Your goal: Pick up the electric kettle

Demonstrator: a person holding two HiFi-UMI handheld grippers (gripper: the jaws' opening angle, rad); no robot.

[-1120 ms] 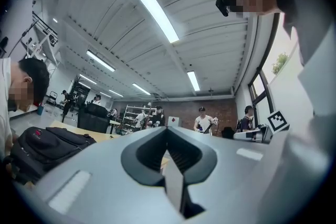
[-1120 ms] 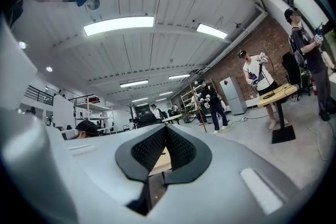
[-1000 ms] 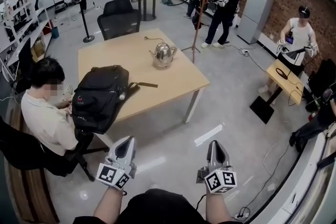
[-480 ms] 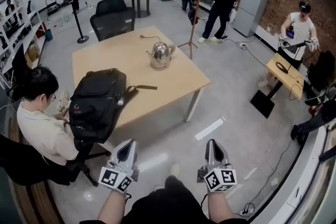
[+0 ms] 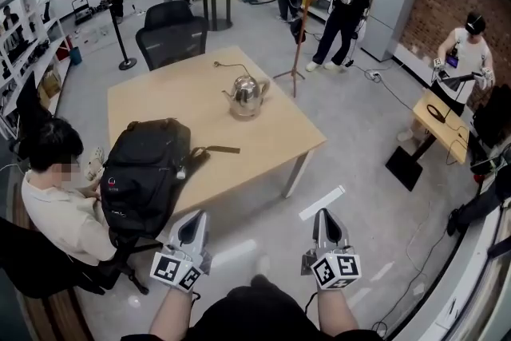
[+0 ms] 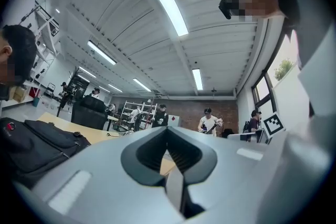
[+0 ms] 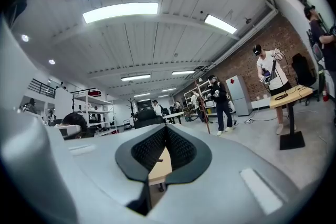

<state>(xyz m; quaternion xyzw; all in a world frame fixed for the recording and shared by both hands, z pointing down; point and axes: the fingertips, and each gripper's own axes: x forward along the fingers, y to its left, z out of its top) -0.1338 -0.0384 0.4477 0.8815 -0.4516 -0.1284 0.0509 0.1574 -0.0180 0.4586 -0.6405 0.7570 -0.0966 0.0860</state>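
Right gripper (image 7: 166, 129): grey jaws were closed, the dark ribbed pads meeting at the tips. Through the gap below the tips showed a strip of light wooden table (image 7: 160, 165). At far right a person in a white shirt (image 7: 269, 73) stood at a small desk (image 7: 292, 93), against a brick wall (image 7: 247, 63). At centre a person in dark clothes (image 7: 218, 99) stood just beside a slanted wooden pole (image 7: 202, 107), with a grey cabinet (image 7: 240, 94) near. White shelving (image 7: 94, 107) stood at left. Strip lights (image 7: 121, 12) ran overhead.

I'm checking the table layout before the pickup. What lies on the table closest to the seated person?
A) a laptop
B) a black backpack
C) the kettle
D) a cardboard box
B: the black backpack lies at the table edge beside the seated person; the kettle stands farther off.
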